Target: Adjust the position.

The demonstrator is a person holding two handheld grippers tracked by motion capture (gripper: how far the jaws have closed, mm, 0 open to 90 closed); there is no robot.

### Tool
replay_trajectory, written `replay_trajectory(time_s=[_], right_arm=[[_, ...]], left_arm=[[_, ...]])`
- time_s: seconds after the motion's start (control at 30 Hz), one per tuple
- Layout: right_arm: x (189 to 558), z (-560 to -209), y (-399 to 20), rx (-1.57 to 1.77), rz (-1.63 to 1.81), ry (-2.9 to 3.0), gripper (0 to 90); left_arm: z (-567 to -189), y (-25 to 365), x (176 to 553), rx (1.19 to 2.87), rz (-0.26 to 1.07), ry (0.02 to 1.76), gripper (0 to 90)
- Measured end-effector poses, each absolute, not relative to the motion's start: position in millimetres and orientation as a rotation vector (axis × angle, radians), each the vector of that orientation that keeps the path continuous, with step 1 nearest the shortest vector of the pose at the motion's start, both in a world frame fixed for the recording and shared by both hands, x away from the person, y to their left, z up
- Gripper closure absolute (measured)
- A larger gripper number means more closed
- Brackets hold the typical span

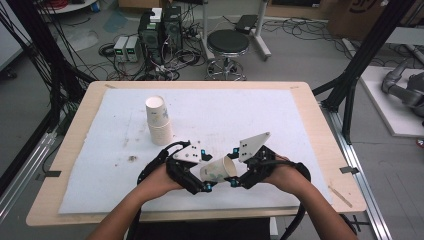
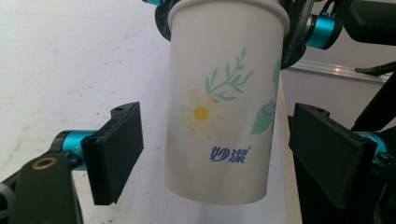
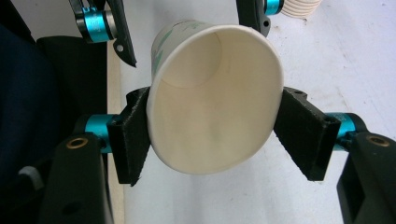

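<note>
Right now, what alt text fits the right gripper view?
The right gripper pinches a paper cup at its rim, squeezing its open mouth oval. Beyond it, the left gripper's pads flank the cup without touching.

Flower-printed paper cup [image 1: 218, 169] tilted sideways above table.

stack of paper cups [image 1: 159, 120] stood upright on white mat [image 1: 260, 115] | tabletop [image 1: 310, 100] wooden | black stool [image 1: 227, 42], computer towers [image 1: 160, 30] on floor beyond
</note>
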State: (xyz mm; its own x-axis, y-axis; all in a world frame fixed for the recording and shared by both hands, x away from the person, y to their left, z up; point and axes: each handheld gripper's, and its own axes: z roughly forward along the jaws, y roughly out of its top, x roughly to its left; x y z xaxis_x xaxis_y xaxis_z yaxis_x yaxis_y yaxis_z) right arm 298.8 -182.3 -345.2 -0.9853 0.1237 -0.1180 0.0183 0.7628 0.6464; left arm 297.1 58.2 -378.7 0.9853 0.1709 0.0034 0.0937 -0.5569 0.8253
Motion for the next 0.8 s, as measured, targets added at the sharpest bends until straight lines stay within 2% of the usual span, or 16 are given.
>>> replay_trajectory(time_s=[0.53,0.8], right_arm=[[299,-340,-169,0.033,0.861,2.818,31.5],[299,-342,-165,0.014,0.814,2.835,31.5]], left_arm=[[-381,44,301,2.262,0.104,0.165,20.0],[-382,38,303,2.290,0.087,0.164,24.8]])
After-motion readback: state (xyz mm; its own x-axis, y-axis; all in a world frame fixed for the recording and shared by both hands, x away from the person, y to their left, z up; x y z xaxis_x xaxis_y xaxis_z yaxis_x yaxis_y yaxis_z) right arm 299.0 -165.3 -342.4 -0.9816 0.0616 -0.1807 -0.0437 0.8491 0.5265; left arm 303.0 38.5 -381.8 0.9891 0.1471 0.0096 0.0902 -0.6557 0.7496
